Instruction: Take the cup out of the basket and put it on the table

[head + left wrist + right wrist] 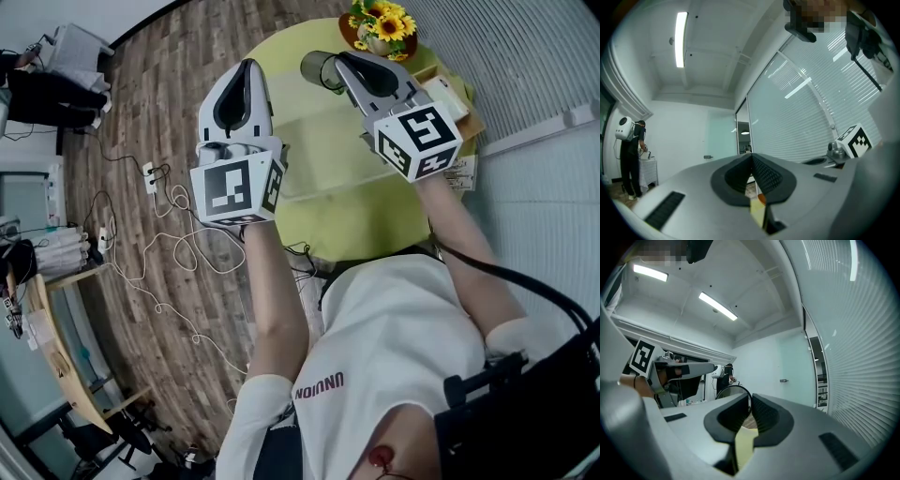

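Note:
A dark olive cup [316, 68] hangs on its side in the air over the far part of the round yellow-green table [328, 202]. My right gripper [331, 64] is shut on the cup's wall. In the right gripper view the cup's thin dark rim [727, 390] arcs out from between the pads of the right gripper [751, 400]. My left gripper [248, 66] is raised over the table's left edge, shut and holding nothing. The pads of the left gripper [751, 157] meet at the tip in its own view. Both grippers point upward into the room.
A wooden basket [448, 97] holding a pale object sits at the table's far right, partly behind my right gripper. A pot of sunflowers [380, 25] stands at the far edge. Cables and a power strip [148, 176] lie on the wooden floor to the left.

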`<state>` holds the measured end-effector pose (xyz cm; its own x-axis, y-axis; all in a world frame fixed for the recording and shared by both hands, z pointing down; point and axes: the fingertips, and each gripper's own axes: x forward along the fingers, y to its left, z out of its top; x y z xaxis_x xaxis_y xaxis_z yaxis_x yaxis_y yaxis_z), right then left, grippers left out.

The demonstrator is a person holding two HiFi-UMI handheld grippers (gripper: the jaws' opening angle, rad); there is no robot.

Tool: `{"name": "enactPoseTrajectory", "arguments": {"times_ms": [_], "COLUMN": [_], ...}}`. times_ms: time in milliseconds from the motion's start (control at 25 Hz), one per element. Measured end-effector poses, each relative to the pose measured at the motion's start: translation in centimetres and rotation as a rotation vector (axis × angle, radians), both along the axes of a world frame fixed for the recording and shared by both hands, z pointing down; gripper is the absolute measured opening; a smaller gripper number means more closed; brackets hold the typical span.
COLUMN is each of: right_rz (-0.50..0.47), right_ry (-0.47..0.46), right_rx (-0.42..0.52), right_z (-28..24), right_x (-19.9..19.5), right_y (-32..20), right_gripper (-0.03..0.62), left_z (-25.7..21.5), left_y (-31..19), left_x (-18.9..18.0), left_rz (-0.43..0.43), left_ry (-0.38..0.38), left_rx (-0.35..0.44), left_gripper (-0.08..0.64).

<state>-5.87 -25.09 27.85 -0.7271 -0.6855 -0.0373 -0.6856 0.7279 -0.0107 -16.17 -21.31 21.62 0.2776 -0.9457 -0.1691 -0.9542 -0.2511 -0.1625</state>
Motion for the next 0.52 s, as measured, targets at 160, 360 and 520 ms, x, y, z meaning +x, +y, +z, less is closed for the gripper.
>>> {"name": "enactPoseTrajectory", "arguments": {"times_ms": [160,360,520], "right_rz": [0.004,0.011,0.012], "right_ry": [-0.005,-0.012,-0.006], "right_rx": [-0.006,-0.012,-0.014], "right_z": [0.02,0.26,0.21], "right_x": [0.02,0.12,-0.16], "right_y": [-0.03,-0.13,-0.21], "right_gripper": [0.04,0.04,0.04], "left_z": [-0.03,0.06,0.0], "left_y": [0.01,-0.07,-0.14], "left_x": [-0.03,-0.21,-0.59], "left_rz": [0.0,-0.001,-0.001], "left_ry": [-0.001,-0.001,0.0], "left_rx": [-0.001,-0.001,-0.002], "left_gripper": [0.014,0.014,0.014]}}
